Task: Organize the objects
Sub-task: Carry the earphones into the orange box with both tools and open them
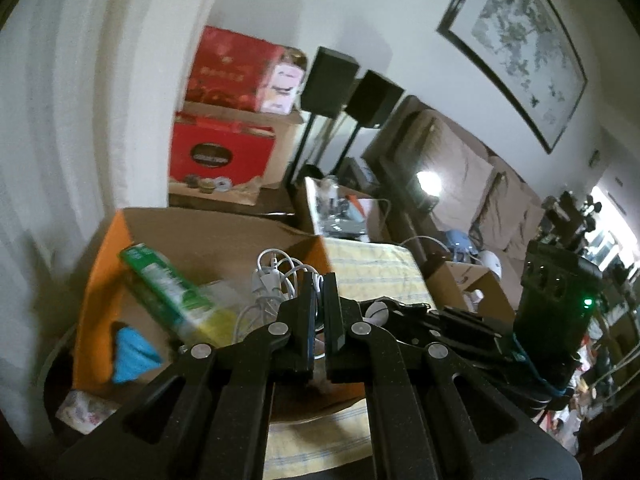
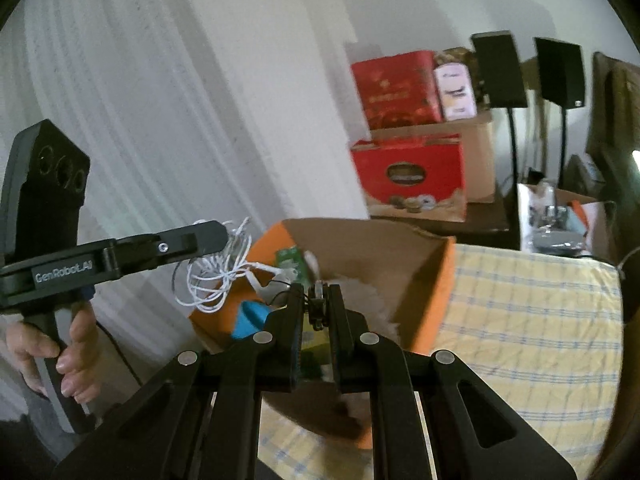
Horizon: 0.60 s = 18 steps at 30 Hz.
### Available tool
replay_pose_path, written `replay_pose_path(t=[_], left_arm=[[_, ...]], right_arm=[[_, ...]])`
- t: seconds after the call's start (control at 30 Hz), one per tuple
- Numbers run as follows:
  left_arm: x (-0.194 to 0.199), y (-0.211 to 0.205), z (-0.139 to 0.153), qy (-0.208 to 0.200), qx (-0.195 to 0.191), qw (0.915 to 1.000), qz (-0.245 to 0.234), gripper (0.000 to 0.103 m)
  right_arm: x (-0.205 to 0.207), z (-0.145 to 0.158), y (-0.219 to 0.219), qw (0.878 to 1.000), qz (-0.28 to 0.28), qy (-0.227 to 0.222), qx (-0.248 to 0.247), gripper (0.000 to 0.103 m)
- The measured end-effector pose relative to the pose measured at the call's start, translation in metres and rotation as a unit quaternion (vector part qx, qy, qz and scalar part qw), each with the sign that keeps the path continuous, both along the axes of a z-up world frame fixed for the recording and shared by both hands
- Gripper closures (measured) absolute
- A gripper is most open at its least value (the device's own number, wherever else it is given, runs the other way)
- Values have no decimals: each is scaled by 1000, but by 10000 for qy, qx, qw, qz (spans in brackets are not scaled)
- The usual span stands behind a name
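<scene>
Left tongs [image 2: 224, 236] pinch a tangled white cable [image 2: 216, 276] above the orange cardboard box [image 2: 444, 280]. Right tongs [image 2: 316, 300] grip a small black clip. Lowering the loops fully inside before letting go looks wise.

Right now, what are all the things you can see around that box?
cardboard box: one, orange outside, on the checked cloth
white cable: one tangled bundle, held over the box's left edge
green carton: one, green and white, inside the box
blue thing: one, inside the box, kind unclear
checked cloth: one, yellow and blue, under the box
red boxes: two, stacked behind
speakers: two, black, on stands
left tool: black, shut on the cable
right tool: black, shut on a small dark item
</scene>
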<state>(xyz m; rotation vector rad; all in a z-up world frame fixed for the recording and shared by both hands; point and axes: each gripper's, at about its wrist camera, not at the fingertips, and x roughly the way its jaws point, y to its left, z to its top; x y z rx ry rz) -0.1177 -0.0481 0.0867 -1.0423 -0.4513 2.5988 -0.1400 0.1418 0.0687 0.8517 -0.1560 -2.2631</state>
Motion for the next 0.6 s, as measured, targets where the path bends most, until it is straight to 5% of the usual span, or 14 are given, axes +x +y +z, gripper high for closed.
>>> replay_pose_path(t=[0.6], left_arm=[[-5,-75,-53,-547,-387,9952,718,100]], right_arm=[[-15,-48,-113,9940,862,-671,38,93]])
